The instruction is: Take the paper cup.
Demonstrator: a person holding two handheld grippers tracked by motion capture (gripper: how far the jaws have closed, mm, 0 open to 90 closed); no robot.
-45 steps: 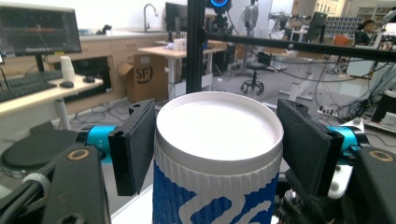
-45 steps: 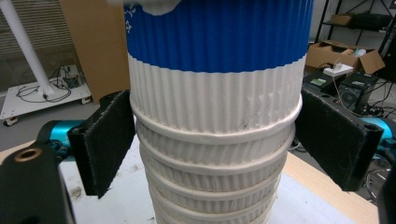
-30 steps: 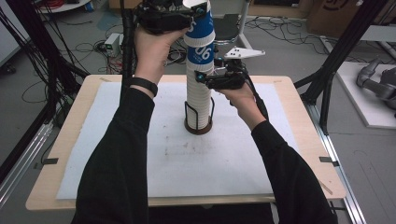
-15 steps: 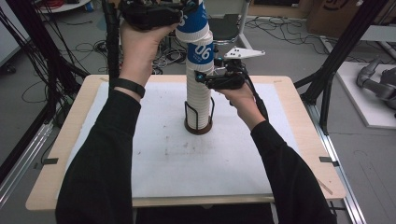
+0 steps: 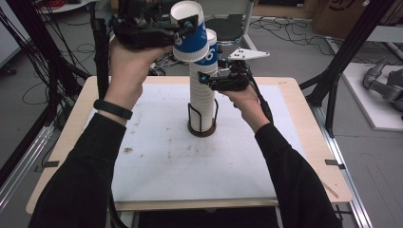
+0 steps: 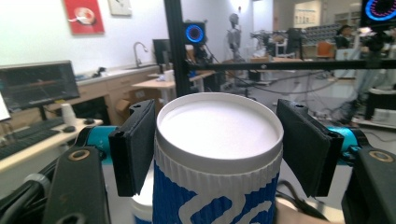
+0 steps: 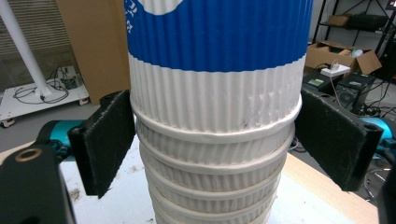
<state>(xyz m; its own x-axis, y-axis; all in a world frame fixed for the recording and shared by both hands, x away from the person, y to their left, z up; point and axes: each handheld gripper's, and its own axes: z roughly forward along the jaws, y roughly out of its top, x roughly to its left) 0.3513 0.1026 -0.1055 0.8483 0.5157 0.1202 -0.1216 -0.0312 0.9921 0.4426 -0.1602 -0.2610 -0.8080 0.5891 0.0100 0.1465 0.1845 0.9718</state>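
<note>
Gripping a blue-and-white cup (image 5: 189, 33), the left gripper (image 5: 183, 29) holds it upside down, just above and left of the stack (image 5: 202, 95). Right gripper (image 5: 205, 79) clamps the stack's upper cups; stack stands in a holder (image 5: 202, 127) on the table (image 5: 285, 118).

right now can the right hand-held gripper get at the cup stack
Probably yes: the right hand-held gripper already brackets the cup stack with nothing between; the lifted cup sits off to the side.

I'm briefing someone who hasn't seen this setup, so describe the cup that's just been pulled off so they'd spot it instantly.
Start at the tall stack of cups standing in a dark holder on the white mat. Just above and left of its top, the left gripper clamps the lifted cup. Unlike the nested ones, it hangs free in the air, tilted.
</note>
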